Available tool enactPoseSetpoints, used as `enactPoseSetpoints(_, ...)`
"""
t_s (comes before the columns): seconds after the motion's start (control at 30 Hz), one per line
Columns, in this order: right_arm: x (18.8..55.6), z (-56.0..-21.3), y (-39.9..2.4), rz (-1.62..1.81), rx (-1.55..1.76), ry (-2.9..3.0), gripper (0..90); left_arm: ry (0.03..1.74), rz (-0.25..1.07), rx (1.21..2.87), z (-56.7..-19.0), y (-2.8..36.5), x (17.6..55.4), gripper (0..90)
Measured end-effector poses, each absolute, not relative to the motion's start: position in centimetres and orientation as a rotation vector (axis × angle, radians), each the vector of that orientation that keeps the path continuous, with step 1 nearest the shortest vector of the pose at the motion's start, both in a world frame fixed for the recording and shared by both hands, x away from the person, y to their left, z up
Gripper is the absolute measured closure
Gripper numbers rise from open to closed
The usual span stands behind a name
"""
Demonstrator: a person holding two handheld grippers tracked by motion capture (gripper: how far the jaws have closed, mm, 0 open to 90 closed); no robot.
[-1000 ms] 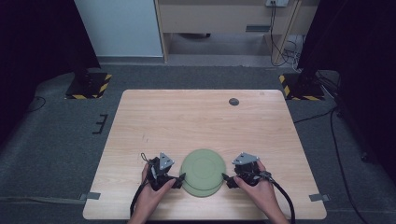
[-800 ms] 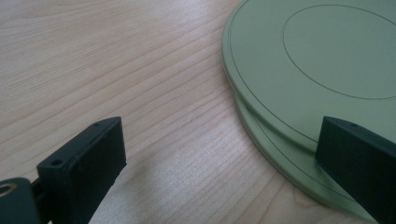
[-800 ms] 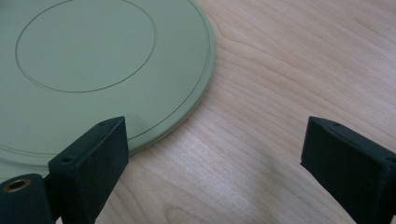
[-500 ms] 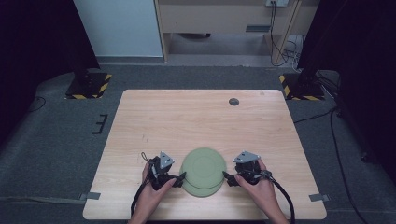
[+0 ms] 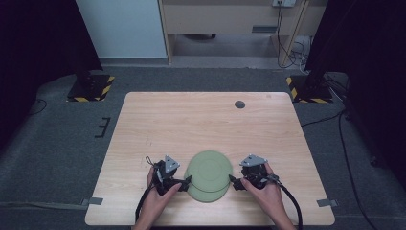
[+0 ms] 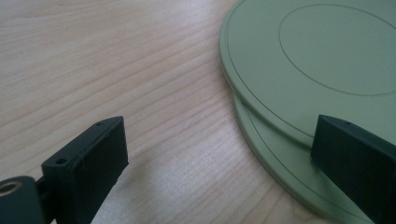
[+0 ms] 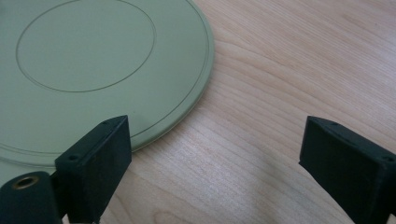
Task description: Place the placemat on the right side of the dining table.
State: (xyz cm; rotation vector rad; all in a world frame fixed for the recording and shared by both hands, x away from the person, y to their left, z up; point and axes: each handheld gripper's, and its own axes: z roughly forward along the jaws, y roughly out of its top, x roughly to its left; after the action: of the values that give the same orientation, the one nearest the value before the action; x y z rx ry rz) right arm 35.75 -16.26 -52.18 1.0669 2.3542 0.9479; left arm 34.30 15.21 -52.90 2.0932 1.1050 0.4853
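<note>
A pale wood-grain table (image 5: 201, 124) stands on grey carpet (image 5: 57, 158). Two smooth, round green plates (image 5: 208, 175), stacked slightly offset, lie near its front edge. The left gripper (image 5: 187, 181) and right gripper (image 5: 231, 180) flank them, jaws spread wide, gripping nothing.

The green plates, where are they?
In the high view the green plates lie stacked near the table's front edge, between the left gripper and right gripper.

no visible change vs earlier pics: both hands, left gripper (image 5: 186, 181) & right gripper (image 5: 233, 181) sit the same either side of the green plates (image 5: 208, 173).
</note>
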Motion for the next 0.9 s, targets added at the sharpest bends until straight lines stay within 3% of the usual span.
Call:
enactPoseSetpoints(0.53,36.06,-52.39,-16.23,0.958,1.089,2.346,5.4,1.112,0.503,2.085,-53.10,15.03,34.55,0.4)
enactPoseSetpoints(0.9,35.68,-52.61,-16.50,0.968,1.092,2.334,8.9,1.102,0.503,2.087,-53.05,14.69,33.99,2.6)
